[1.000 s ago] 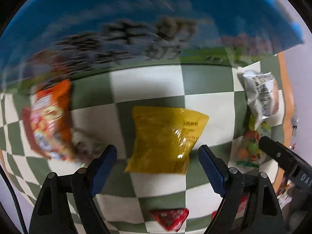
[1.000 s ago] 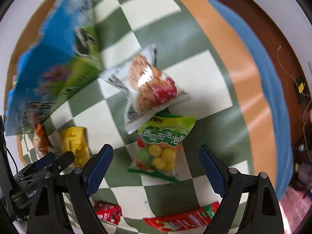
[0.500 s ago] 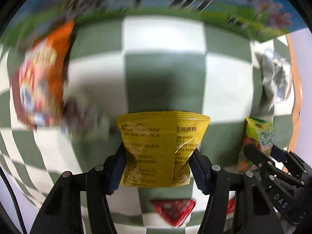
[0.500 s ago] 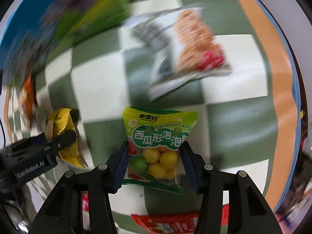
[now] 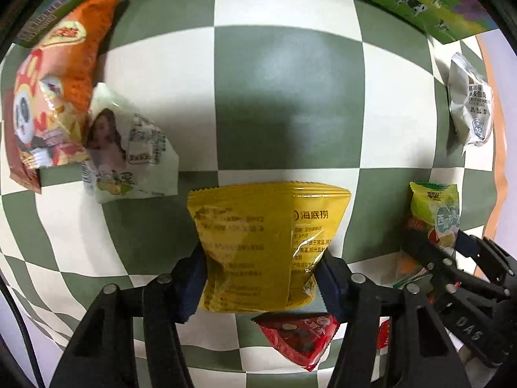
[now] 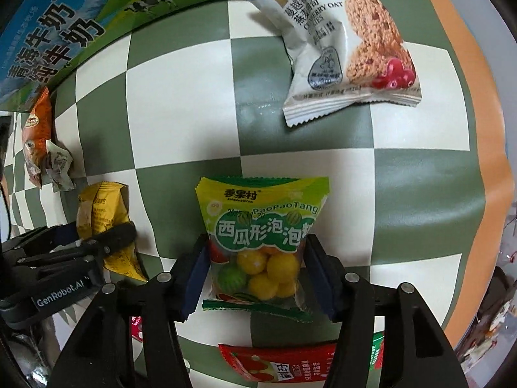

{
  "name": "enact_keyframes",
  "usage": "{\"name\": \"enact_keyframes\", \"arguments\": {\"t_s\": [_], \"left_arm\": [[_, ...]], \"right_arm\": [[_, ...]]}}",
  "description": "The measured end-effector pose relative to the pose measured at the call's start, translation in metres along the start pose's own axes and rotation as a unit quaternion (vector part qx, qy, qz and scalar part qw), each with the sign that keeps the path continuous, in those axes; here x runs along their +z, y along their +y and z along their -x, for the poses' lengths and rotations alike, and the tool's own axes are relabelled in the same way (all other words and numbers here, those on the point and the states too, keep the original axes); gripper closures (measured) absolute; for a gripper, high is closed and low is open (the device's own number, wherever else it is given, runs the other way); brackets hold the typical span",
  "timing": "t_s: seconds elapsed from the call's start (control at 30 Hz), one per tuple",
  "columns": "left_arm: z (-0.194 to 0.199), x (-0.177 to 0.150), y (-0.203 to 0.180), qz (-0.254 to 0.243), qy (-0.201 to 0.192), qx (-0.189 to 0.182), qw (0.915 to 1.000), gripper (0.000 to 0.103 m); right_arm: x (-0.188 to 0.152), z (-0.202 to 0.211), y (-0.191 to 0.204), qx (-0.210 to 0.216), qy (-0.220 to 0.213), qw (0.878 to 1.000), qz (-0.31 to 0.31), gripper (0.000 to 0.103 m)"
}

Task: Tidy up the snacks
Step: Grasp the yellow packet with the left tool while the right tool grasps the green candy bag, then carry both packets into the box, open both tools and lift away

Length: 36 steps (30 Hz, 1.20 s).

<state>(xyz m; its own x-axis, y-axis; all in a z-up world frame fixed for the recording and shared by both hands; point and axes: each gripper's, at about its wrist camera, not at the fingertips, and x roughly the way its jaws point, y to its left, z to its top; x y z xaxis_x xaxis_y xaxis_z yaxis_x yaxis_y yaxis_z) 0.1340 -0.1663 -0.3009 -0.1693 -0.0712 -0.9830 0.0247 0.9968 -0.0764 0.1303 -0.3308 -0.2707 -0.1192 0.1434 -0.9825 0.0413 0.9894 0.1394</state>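
Note:
My left gripper is shut on a yellow snack packet, its blue pads pressing both lower sides. My right gripper is shut on a green bubble-gum packet with yellow and green balls showing. In the left wrist view the green packet and the right gripper show at the right. In the right wrist view the yellow packet and the left gripper show at the left. Both packets lie over a green-and-white checked cloth.
An orange chip bag and a white packet lie at the left. A white cranberry oat cookie packet lies far right. Red packets lie close below the grippers. A blue-green milk carton box stands at the back.
Both grippers moved down onto their packets and closed: the left on the yellow packet, the right on the green one. Since half a second ago the view has steadied.

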Motion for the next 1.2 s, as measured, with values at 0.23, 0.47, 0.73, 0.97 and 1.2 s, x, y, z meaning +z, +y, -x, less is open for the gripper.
{"name": "enact_keyframes", "arguments": {"t_s": [0.23,0.47,0.73,0.97,1.2], "left_arm": [[0.006,-0.019,-0.01,0.003,-0.012,0.004,0.9999,0.052],[0.056,-0.011,-0.001,-0.01,-0.016,-0.037,0.9991,0.052],[0.157,-0.009,-0.001,-0.013,-0.088,-0.099,0.9911,0.052],[0.248,0.043,0.01,-0.007,-0.154,-0.135,0.9787,0.052],[0.249,0.123,0.032,0.023,-0.13,-0.137,0.9817,0.051]], "right_arm": [[-0.021,-0.009,0.006,-0.022,-0.021,1.0,0.003,0.05],[-0.029,0.013,-0.007,0.011,-0.028,0.999,-0.014,0.051],[-0.024,0.089,-0.009,0.076,-0.074,0.994,-0.015,0.051],[0.024,0.195,0.012,0.13,-0.153,0.98,0.012,0.051],[0.099,0.212,0.076,0.093,-0.214,0.971,0.052,0.051]]}}
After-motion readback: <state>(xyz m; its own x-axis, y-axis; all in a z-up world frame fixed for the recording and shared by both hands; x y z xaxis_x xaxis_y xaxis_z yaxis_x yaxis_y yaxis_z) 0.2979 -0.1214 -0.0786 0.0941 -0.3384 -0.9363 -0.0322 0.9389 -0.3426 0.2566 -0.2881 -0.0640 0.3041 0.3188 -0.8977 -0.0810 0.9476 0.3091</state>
